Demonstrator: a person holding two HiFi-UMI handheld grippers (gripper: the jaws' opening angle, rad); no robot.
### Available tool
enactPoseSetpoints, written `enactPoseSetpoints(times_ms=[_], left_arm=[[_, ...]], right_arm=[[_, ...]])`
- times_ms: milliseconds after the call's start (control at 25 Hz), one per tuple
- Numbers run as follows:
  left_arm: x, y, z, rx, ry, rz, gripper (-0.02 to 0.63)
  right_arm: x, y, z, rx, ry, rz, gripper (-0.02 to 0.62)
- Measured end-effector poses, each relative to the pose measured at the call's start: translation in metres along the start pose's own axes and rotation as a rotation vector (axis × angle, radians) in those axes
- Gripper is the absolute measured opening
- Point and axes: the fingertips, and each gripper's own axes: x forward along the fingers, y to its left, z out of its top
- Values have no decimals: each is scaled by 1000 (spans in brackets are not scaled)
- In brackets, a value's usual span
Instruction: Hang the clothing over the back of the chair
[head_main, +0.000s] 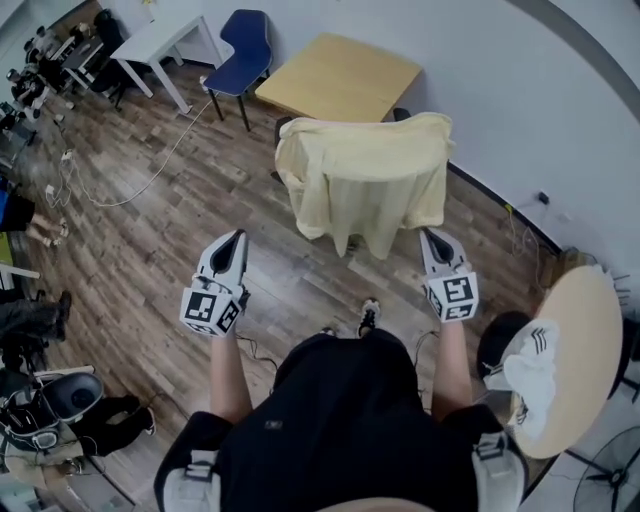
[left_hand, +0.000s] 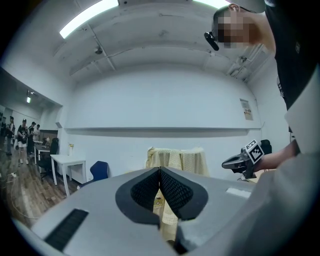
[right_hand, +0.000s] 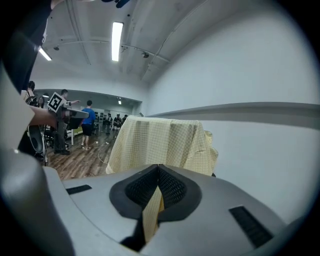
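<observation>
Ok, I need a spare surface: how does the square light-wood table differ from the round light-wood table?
The square light-wood table is bare; the round light-wood table carries a white cloth. The square one stands beyond the yellow garment; the round one is at the person's right. Both have pale wooden tops.

Black top (head_main: 340, 420) — grey left hand-held gripper (head_main: 238, 236), right hand-held gripper (head_main: 428, 233) (marker cubes (head_main: 212, 308)).

Pale yellow checked fabric shirt (head_main: 365, 180) draped over the back of a dark chair (head_main: 399, 114), spread wide. Sleeves hang at its 9 and 3 o'clock sides, hem toward 6 o'clock. Chair almost fully covered; dark bit shows at shirt's 1 o'clock. Stands at 12 o'clock in the head view.
</observation>
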Motion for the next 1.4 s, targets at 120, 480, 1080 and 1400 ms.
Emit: enactPoseSetpoints(times_ms=[120, 480, 1080, 1400], left_arm=[[-10, 4, -2, -2, 1, -29, 2], [-42, -6, -20, -22, 11, -106, 2], [-90, -28, -41, -23, 15, -144, 2], [-86, -39, -38, -5, 11, -173, 2]], right_arm=[[-11, 18, -1, 4, 22, -30, -5], [-50, 57, -13, 3, 56, -84, -5], [-96, 100, -29, -4, 101, -99, -5], [-106, 103, -36, 3, 92, -117, -5]])
